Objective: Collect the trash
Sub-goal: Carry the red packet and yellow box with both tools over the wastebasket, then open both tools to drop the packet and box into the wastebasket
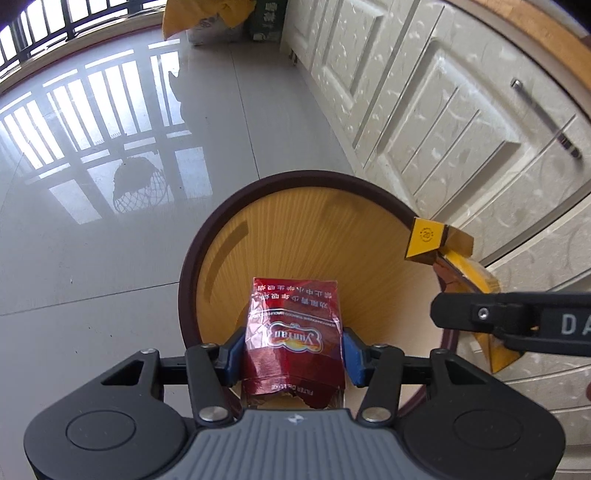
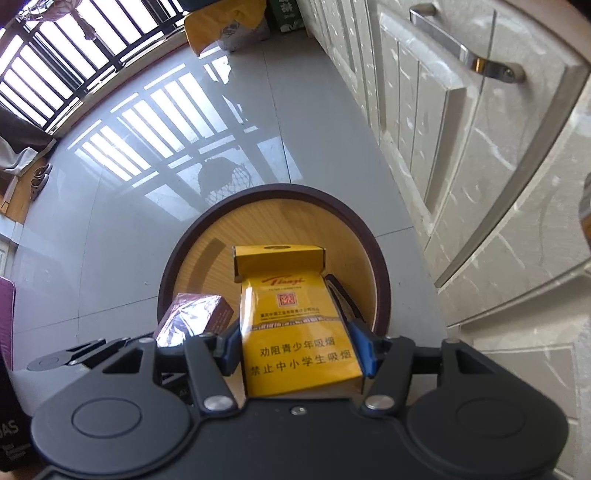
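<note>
Left gripper (image 1: 293, 354) clamped on the red cigarette pack (image 1: 293, 332), blue pads (image 1: 232, 350) pressing both of its sides; pack is crumpled, its near end torn open. Right gripper (image 2: 297, 350) clamped the same way on the yellow cigarette pack (image 2: 295, 332), lid flipped open at the far end.

Landmark: the round trash bin (image 1: 221, 258) (wood-grain inside, dark brown rim).
- Red pack sits above the bin's opening, toward the near side of the rim, in the left wrist view.
- Yellow pack is also over the opening in the right wrist view, its open lid reaching toward the middle of the bin.
- From the left wrist view the yellow pack (image 1: 428, 240) shows at the right edge of the bin's rim, with the right gripper's black finger across it.
- From the right wrist view the red pack (image 2: 192, 314) shows just left of the yellow one, over the bin's left rim.
- Both packs are off the bin's walls as far as I can tell (bin bottom is hidden behind them).

Around the bin: glossy grey tile floor (image 1: 92, 258) to the left and beyond, with window-bar reflections on it. White panelled cabinet doors (image 1: 443, 129) just right of the bin, metal bar handle (image 2: 461, 51) on the nearest one. Well beyond the bin, at the far wall: a yellow bag (image 1: 199, 18) and a green box (image 1: 267, 18) beside it, railing (image 2: 44, 74) to their left.
</note>
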### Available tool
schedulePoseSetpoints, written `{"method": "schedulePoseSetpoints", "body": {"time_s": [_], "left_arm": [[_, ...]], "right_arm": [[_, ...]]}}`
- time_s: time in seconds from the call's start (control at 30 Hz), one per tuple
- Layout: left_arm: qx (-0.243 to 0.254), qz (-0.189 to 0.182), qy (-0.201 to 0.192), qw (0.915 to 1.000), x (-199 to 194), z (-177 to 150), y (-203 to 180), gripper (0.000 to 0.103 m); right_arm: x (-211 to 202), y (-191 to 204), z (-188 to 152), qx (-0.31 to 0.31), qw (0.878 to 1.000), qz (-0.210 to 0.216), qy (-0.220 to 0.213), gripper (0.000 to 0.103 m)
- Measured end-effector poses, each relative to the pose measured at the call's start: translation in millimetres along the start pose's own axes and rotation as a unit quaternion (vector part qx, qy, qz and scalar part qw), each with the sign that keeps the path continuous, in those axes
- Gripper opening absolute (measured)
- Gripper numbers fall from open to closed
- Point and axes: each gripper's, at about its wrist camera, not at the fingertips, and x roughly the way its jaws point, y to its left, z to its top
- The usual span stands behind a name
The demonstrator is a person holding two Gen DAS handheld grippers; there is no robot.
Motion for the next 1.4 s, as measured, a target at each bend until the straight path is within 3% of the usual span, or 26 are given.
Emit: {"method": "schedulePoseSetpoints", "body": {"time_s": [0.13, 0.2, 0.27, 0.47, 0.77, 0.83, 0.87, 0.9, 1.4], "left_arm": [[0.003, 0.008, 0.002, 1.0000, 5.5, 10.0, 6.5, 0.055], [0.001, 0.011, 0.000, 0.9999, 5.4, 12.3, 9.4, 0.078], [0.004, 0.007, 0.002, 1.0000, 5.4, 12.5, 10.6, 0.091], [0.017, 0.008, 0.024, 0.9995, 11.6, 1.1, 7.7, 0.102], [0.027, -0.004, 0.048, 0.9985, 8.4, -8.2, 1.8, 0.103], [0.031, -0.003, 0.049, 0.9983, 6.2, -8.9, -0.1, 0.103], [0.032, -0.004, 0.049, 0.9982, 5.4, -9.1, -1.0, 0.103], [0.032, -0.005, 0.050, 0.9982, 4.5, -9.7, -1.3, 0.103], [0.017, 0.012, 0.063, 0.9978, -15.7, -20.7, 6.9, 0.103]], "right_arm": [[3.1, 1.2, 3.7, 0.003, 1.000, 0.006, -0.005, 0.060], [2.0, 1.0, 5.8, 0.005, 1.000, 0.010, -0.010, 0.060], [3.1, -0.3, 7.2, 0.009, 1.000, 0.011, -0.011, 0.060], [6.5, -0.1, 9.2, 0.009, 1.000, 0.016, -0.015, 0.060], [10.3, 1.1, 9.5, -0.007, 1.000, 0.021, -0.017, 0.062], [12.7, 1.2, 8.8, -0.013, 0.999, 0.024, -0.017, 0.082], [14.1, 1.8, 8.1, -0.018, 0.999, 0.023, -0.016, 0.100], [14.1, 2.2, 6.9, -0.027, 0.999, 0.021, -0.019, 0.102], [5.1, -5.3, -1.7, -0.115, 0.992, -0.045, 0.030, 0.103]]}}
